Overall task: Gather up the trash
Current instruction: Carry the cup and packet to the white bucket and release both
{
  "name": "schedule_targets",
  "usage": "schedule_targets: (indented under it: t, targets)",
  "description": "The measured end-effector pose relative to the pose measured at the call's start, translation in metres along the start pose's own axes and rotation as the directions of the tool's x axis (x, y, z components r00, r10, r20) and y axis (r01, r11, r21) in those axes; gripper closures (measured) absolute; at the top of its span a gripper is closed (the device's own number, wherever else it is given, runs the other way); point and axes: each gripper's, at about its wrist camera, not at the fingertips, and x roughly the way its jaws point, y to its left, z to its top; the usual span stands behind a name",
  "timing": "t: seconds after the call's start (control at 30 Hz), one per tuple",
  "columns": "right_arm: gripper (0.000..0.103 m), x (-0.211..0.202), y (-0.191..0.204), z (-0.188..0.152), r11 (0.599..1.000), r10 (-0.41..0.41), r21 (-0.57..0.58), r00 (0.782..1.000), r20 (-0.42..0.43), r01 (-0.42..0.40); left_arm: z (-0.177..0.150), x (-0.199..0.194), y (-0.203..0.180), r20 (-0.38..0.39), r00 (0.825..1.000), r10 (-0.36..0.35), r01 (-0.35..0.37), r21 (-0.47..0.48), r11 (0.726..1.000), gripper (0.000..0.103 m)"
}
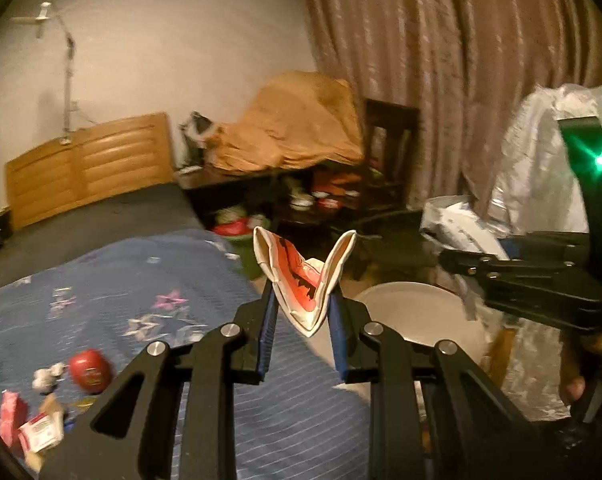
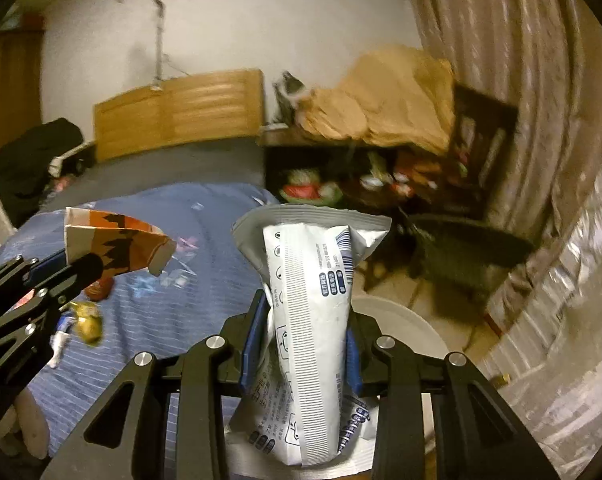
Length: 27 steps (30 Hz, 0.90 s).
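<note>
left wrist: our left claw [image 1: 303, 312] pinches a folded red-and-white paper wrapper [image 1: 301, 280] above the bed [image 1: 101, 280] edge, near the white bin [image 1: 417, 312]; the shallow bite could let it slip | right wrist: our right claw [image 2: 307, 340] clamps a crumpled white-and-grey snack bag [image 2: 313, 320] over that bin [image 2: 401, 324]; it may snag on release

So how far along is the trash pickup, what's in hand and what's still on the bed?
Nothing visibly binned yet. In hand: the left gripper is shut on a folded red-and-white carton, the right gripper on a white printed bag, both near the white bin. Left on the blue bedspread: a red round pack, crumpled paper, red-and-white wrappers and a yellow wrapper.
</note>
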Motion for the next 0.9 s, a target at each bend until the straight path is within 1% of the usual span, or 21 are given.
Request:
schedule_targets:
  t: [0.13, 0.2, 0.23, 0.3, 0.33, 0.4, 0.53, 0.67, 0.8, 0.9]
  targets:
    - [0.068, 0.036, -0.043, -0.008, 0.999, -0.021, 0.038, 0.996, -0.087, 0.025, 0.000, 0.036, -0.027, -0.056, 0.997, -0.053, 0.055, 0.022, 0.998, 0.080]
    - [0.068, 0.056, -0.065, -0.014, 0.998, -0.030, 0.050, 0.990, -0.136, 0.038, -0.002, 0.055, -0.040, -0.094, 0.992, -0.082, 0.085, 0.029, 0.996, 0.080]
    - [0.068, 0.064, -0.064, -0.018, 0.998, -0.033, 0.052, 0.988, -0.151, 0.041, -0.004, 0.066, -0.047, -0.113, 0.989, -0.091, 0.095, 0.032, 0.995, 0.080]
    - [0.068, 0.083, -0.075, -0.025, 0.997, -0.038, 0.055, 0.981, -0.191, 0.049, -0.008, 0.082, -0.052, -0.151, 0.982, -0.115, 0.121, 0.031, 0.992, 0.080]
    - [0.068, 0.092, -0.071, -0.028, 0.997, -0.041, 0.056, 0.979, -0.202, 0.053, -0.011, 0.093, -0.056, -0.172, 0.978, -0.120, 0.128, 0.033, 0.991, 0.080]
    - [0.068, 0.108, -0.080, -0.034, 0.996, -0.042, 0.067, 0.974, -0.224, 0.058, -0.014, 0.110, -0.063, -0.208, 0.969, -0.132, 0.142, 0.032, 0.989, 0.080]
    - [0.068, 0.129, -0.088, -0.050, 0.994, -0.039, 0.091, 0.967, -0.250, 0.064, -0.027, 0.141, -0.075, -0.274, 0.952, -0.135, 0.150, 0.035, 0.988, 0.080]
    - [0.068, 0.144, -0.101, -0.062, 0.991, -0.037, 0.113, 0.963, -0.267, 0.069, -0.041, 0.162, -0.079, -0.317, 0.939, -0.132, 0.152, 0.041, 0.987, 0.079]
    - [0.068, 0.149, -0.103, -0.069, 0.991, -0.030, 0.120, 0.962, -0.270, 0.064, -0.046, 0.169, -0.081, -0.329, 0.935, -0.130, 0.152, 0.044, 0.987, 0.077]
    - [0.066, 0.153, -0.103, -0.069, 0.991, -0.023, 0.120, 0.963, -0.269, 0.057, -0.045, 0.172, -0.082, -0.328, 0.936, -0.125, 0.149, 0.047, 0.988, 0.072]
